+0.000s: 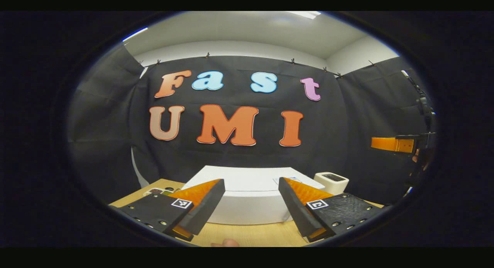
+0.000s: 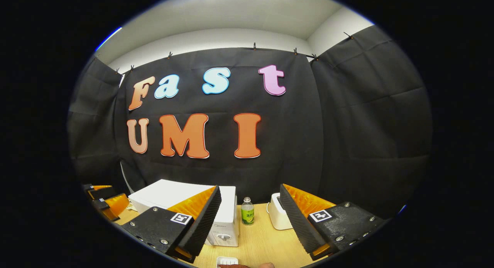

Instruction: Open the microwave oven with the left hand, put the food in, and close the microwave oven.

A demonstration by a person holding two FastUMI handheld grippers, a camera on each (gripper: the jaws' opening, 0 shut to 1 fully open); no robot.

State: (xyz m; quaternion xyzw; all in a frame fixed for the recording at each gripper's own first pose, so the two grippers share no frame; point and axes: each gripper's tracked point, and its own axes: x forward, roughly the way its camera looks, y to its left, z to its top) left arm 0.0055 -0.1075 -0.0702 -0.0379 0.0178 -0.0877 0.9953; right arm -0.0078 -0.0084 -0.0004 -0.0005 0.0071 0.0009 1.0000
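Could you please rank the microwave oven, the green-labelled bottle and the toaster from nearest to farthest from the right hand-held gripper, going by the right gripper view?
1. Microwave oven: left of centre, nearest the right hand-held gripper.
2. Green-labelled bottle and toaster: behind, bottle centre, toaster right; too close to call.

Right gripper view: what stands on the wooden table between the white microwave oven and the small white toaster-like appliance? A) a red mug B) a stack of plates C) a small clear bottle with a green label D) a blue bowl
C: a small clear bottle with a green label stands upright on the wooden table, between the white microwave oven and the small white toaster-like appliance.
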